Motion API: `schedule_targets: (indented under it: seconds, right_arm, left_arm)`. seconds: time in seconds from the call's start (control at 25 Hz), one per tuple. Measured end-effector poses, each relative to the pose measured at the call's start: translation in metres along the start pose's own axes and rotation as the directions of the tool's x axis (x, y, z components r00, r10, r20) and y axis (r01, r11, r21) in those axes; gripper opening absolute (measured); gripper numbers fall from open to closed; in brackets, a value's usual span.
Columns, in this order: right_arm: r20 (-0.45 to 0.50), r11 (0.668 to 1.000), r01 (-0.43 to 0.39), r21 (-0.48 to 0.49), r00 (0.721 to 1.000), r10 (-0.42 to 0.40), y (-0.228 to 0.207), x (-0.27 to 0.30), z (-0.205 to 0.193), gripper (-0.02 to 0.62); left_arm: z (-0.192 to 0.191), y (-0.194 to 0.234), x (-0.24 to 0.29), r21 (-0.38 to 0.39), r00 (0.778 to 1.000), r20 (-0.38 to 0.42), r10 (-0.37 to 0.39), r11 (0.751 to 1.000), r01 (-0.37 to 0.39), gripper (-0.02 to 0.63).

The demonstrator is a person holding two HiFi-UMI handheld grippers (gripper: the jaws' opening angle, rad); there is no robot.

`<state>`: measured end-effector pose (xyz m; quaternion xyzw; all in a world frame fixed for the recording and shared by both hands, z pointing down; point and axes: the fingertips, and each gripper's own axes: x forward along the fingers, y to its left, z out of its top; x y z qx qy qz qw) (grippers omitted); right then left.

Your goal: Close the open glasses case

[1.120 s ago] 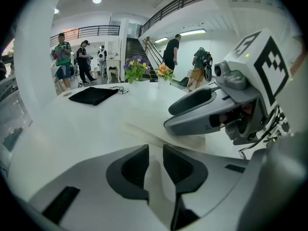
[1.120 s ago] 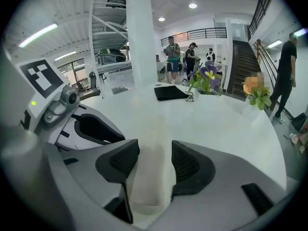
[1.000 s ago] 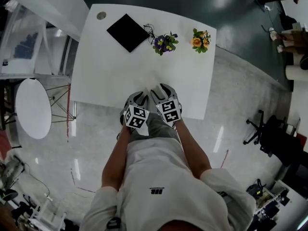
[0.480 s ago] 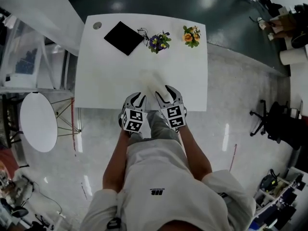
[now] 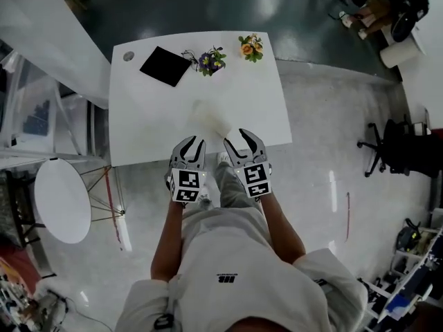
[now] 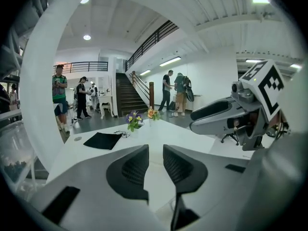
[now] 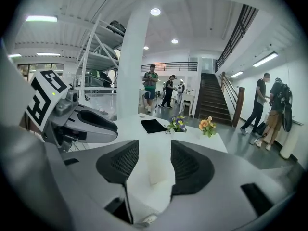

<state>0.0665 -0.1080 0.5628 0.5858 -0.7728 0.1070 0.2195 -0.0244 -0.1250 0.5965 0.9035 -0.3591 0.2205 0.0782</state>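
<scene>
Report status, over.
Left gripper and right gripper open, empty, at table edge. White case mid-table, untouched. Nothing in the way.

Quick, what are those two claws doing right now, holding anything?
The left claw is open, holding nothing.
The right claw is open, holding nothing.

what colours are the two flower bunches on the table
A purple bunch and an orange bunch; clearest in the right gripper view.
</scene>
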Motion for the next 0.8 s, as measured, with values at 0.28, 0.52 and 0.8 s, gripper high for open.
schedule_targets:
  seconds: [0.28, 0.52, 0.8]
  right_arm:
    - [0.029, 0.999, 0.050, 0.019, 0.998, -0.051, 0.020, -0.037, 0.006, 0.212]
    - [0.029, 0.997, 0.073, 0.033, 0.997, -0.074, 0.017, -0.043, 0.011, 0.212]
    - [0.029, 0.996, 0.077, 0.048, 0.996, -0.078, -0.002, -0.025, 0.018, 0.209]
  left_arm:
    - [0.006, -0.016, -0.036, 0.035, 0.998, 0.040, -0.040, 0.999, 0.039, 0.104]
    - [0.020, -0.018, -0.038, 0.051, 0.996, 0.063, -0.061, 0.997, 0.058, 0.104]
    - [0.039, -0.009, -0.015, 0.064, 0.995, 0.071, -0.069, 0.996, 0.065, 0.104]
